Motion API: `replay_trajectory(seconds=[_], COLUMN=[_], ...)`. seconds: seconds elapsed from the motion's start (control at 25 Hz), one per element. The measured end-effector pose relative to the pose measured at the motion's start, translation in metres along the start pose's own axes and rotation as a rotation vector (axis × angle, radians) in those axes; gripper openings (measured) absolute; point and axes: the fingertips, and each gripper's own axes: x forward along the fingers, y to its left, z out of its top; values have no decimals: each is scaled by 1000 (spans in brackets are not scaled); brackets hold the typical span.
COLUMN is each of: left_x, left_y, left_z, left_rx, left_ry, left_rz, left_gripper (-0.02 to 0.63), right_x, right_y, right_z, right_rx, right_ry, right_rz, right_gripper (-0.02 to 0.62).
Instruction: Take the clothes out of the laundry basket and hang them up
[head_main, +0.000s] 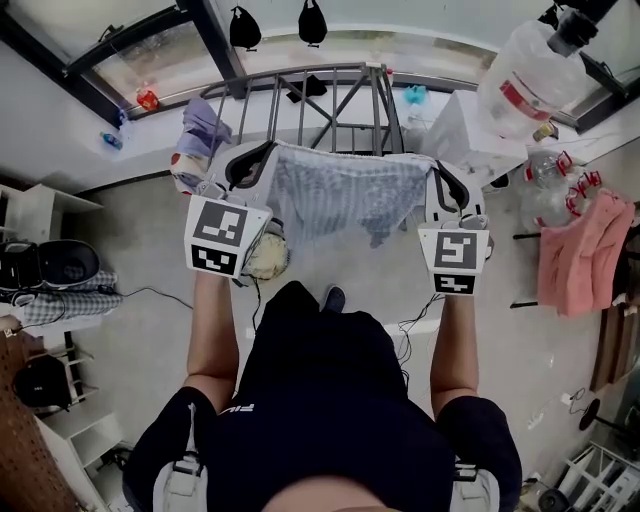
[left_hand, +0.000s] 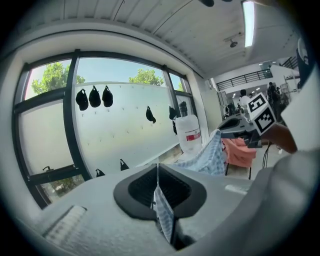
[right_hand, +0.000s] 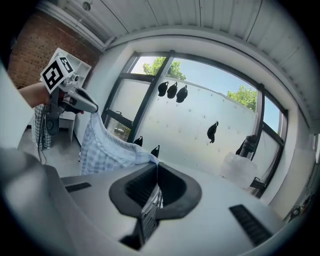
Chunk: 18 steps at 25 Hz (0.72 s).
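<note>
Now your left claw (head_main: 248, 165) and right claw (head_main: 446, 182) each pinch an upper corner of the checked garment (head_main: 345, 195), which is spread between them. At twelve o'clock the drying rack (head_main: 320, 95) stands just beyond its top edge, and bare floor (head_main: 360, 272) lies beneath.

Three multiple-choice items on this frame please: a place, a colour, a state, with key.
1. Where is the checked garment? A in a basket; B stretched between left gripper and right gripper; C on the floor.
2. Colour of the cloth hanging at far right? A green; B black; C pink.
3. The left gripper's jaws are: A shut on the garment; B wide open; C shut on nothing.
Key: B, each gripper pinches one edge; C, plainly pink in the head view; A, fabric sits pinched between closed jaws.
</note>
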Motion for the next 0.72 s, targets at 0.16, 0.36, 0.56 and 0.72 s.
replay_trajectory(seconds=[0.16,0.36,0.56,0.72], left_x=[22,63,117,161], left_y=[10,35,62,96], left_z=[38,64,73,71], left_rx=[15,26,21,-12], left_ry=[-51,-82,-92,-92], left_rz=[2,-6,-47,-76], left_gripper=[28,28,28,28], right_x=[15,53,103,152], right_y=[-34,-65,-94,-109], right_z=[18,34,37,46], right_rx=[-33,-44,-41,-35], right_ry=[-26,-25,-11,7], right_rz=[-37,-56,-80,-84], right_gripper=[6,6,6,6])
